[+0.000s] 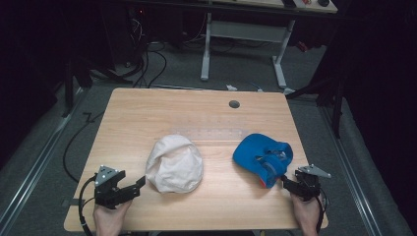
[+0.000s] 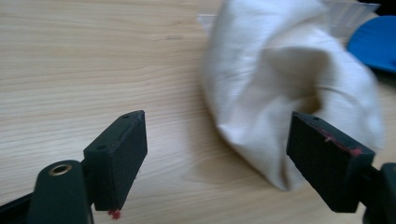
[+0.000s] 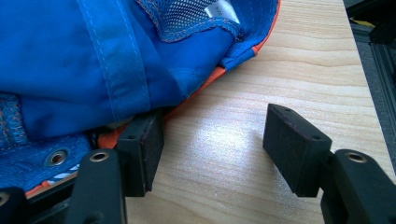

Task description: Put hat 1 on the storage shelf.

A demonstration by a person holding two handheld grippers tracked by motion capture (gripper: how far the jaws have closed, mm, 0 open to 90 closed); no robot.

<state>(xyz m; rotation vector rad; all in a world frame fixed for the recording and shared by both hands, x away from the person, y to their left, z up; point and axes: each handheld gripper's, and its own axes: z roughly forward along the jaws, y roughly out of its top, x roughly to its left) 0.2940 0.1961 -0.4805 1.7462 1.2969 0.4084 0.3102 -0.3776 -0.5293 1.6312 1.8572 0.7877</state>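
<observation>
The white cap (image 1: 174, 163), soft crumpled cotton in a rounded dome, lies on the wooden table (image 1: 206, 118) just right of the left gripper (image 1: 139, 184), which is nearer to it. In the left gripper view the jaws stand wide apart and grip nothing, the cap's edge just ahead of the right-hand pad. The blue cap (image 1: 262, 156), smooth synthetic with mesh lining and orange trim, lies upturned just left of the right gripper (image 1: 290, 183), whose jaws are parted and empty, one pad tucked beneath the cap's edge.
</observation>
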